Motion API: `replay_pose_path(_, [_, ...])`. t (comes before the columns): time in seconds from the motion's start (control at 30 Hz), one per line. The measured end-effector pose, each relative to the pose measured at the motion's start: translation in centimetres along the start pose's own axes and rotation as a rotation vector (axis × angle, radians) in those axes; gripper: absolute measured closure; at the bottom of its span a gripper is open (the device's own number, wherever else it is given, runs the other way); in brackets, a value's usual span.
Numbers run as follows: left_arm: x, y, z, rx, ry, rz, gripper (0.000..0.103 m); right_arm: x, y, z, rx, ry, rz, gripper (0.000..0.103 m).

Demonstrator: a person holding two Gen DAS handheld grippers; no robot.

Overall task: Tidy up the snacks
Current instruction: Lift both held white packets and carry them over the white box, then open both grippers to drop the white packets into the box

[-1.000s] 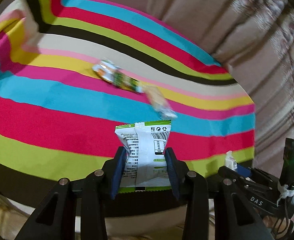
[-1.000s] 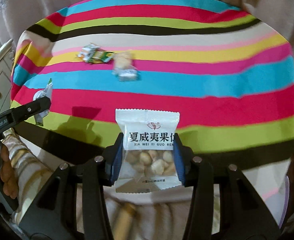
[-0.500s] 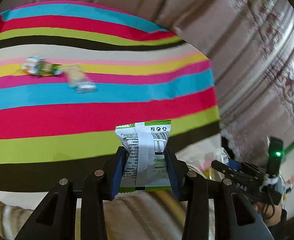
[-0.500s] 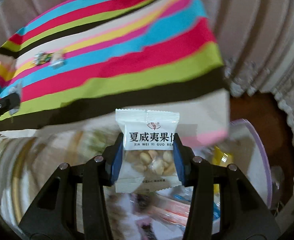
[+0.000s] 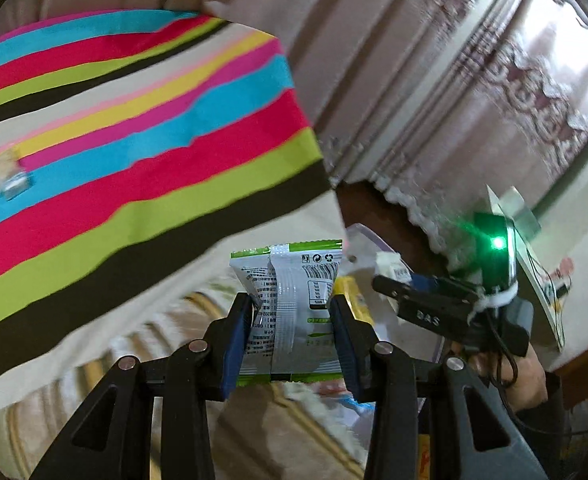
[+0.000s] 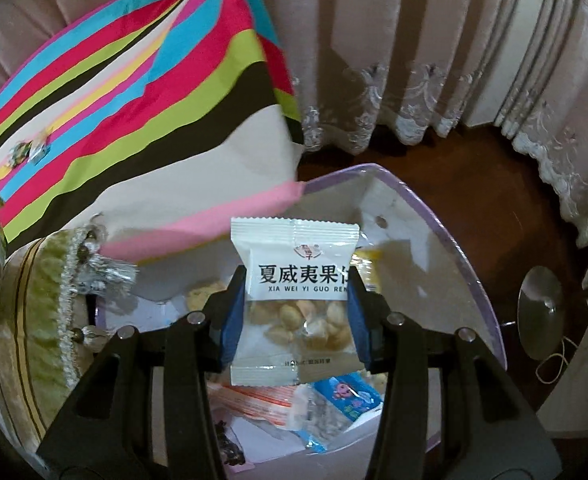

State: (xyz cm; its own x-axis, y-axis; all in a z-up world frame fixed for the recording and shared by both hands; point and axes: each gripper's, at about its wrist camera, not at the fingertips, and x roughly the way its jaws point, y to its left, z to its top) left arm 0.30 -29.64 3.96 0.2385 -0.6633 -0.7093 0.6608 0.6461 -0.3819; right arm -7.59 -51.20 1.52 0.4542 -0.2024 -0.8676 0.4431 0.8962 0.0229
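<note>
Carrying step. Nut packet (image 6: 296, 304) is pinched in the right claw (image 6: 296, 312), held over the box (image 6: 470, 264) of snacks. Green packet (image 5: 289, 312) is pinched in the left claw (image 5: 291, 340), near the box. Next: lowering and release are called for.

We can't read the two loose packets (image 5: 7, 176) on the striped cloth (image 5: 133, 152): motion-blurred, and tiny in the right view. Box (image 6: 446, 240) near rim is hidden behind the nut packet (image 6: 294, 300). Its contents are partly covered. Green packet (image 5: 289, 312) print is too small.
</note>
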Motion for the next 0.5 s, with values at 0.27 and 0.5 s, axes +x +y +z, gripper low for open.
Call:
replay_pose_path(0.27, [1.4,-2.6,-0.4,0.078,0.065,-0.027,0.047,-0.3,-0.7,0.3,0.015,-0.008,-0.017,0.035])
replay_pose_path(0.5, [1.2,-1.2,-0.1,0.013,0.055,-0.025,0.045,-0.6,0.5,0.6,0.0,-0.025,0.002,0.03])
